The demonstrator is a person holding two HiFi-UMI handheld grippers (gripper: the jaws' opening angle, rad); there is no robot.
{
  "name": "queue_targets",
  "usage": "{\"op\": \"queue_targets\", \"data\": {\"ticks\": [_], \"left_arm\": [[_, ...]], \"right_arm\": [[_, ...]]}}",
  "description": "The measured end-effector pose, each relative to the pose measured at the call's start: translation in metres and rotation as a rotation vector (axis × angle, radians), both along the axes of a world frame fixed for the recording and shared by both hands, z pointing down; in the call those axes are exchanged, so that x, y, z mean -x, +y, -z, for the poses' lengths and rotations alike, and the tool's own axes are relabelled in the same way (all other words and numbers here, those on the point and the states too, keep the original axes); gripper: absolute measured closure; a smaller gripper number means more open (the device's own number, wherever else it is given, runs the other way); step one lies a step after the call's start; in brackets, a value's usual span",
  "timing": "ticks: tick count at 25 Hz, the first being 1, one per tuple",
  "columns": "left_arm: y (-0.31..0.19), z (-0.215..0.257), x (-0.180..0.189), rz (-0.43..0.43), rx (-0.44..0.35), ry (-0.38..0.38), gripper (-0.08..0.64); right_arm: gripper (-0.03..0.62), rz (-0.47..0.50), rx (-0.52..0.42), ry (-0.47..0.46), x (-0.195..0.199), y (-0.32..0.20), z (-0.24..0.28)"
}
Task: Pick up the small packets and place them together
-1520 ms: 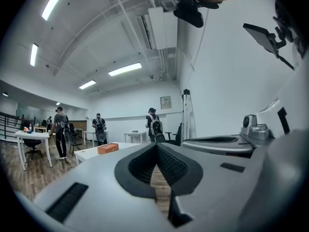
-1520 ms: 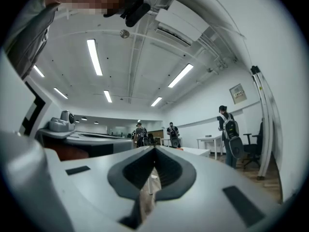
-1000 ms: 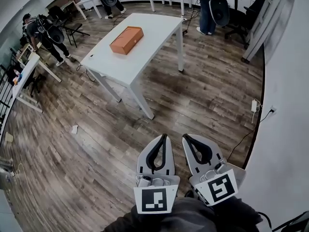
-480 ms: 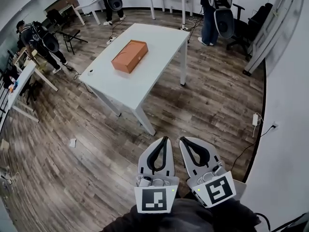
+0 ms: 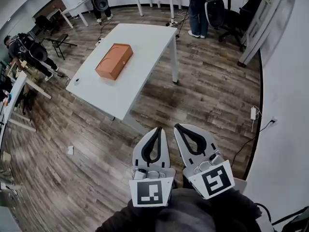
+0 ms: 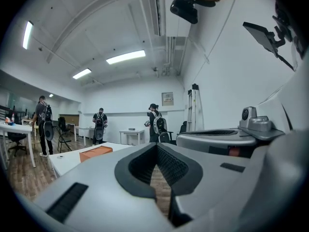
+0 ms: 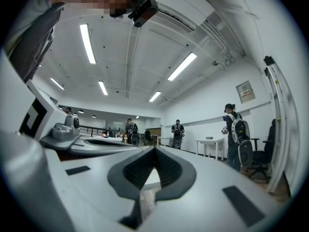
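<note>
Looking down across a big stretch of wood floor (image 5: 203, 91) toward a long white table (image 5: 140, 42) well ahead of both grippers, nowhere near within reach. Also seeing a few people with backpack rigs (image 5: 198, 4) over by the far tables, nothing to do with this job by the look of it. Can see an orange box (image 5: 114, 61) lying flat near the middle of the white table, probably parked there as part of the setup. Holding the left gripper (image 5: 158, 128) and right gripper (image 5: 177, 126) side by side, close to the body, pointed level at the table — reads like a carry pose for walking over, not a reach. Checked both gripper views: left jaws pressed together at the tips with only floor showing through the hollow behind the pads, right jaws likewise pressed together, nothing pinched in either. Makes sense to have them closed and tucked in with nothing to grab. Spotted a small round thing (image 5: 76, 81) by the table's near left corner, too tiny to name. Can't find any small packets anywhere, not on the tabletop, not on the floor — maybe inside the box, maybe just too small from here, honestly no way to say. Guessing barely started on the task; next up, getting to the table and finding them.
</note>
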State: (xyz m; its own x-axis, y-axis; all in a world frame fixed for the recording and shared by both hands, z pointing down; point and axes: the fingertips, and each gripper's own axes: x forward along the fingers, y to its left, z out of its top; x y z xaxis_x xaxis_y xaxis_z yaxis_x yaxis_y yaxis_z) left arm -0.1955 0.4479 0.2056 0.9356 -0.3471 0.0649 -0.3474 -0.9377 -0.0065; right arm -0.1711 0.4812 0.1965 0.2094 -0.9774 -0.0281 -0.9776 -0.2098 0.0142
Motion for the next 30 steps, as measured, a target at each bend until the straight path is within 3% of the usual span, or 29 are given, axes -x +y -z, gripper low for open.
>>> {"op": "queue_targets", "data": {"ticks": [10,15,20,30], "left_arm": [[-0.027,-0.028,-0.116,0.033,0.029,-0.089,0.563],[-0.041,-0.028,-0.156,0.066,0.013,-0.108,0.563],[-0.057,-0.017,-0.173,0.139,-0.015,-0.114,0.563],[-0.111,-0.011,-0.165,0.276,-0.017,-0.105,0.563]], "right_arm": [[0.595,0.031,0.037,-0.097,-0.116,-0.026,-0.033],[0.595,0.065,0.030,-0.119,-0.160,-0.043,-0.036],[0.595,0.131,-0.012,-0.114,-0.185,-0.063,-0.023],[0.595,0.276,-0.006,-0.092,-0.178,-0.122,-0.018]]}}
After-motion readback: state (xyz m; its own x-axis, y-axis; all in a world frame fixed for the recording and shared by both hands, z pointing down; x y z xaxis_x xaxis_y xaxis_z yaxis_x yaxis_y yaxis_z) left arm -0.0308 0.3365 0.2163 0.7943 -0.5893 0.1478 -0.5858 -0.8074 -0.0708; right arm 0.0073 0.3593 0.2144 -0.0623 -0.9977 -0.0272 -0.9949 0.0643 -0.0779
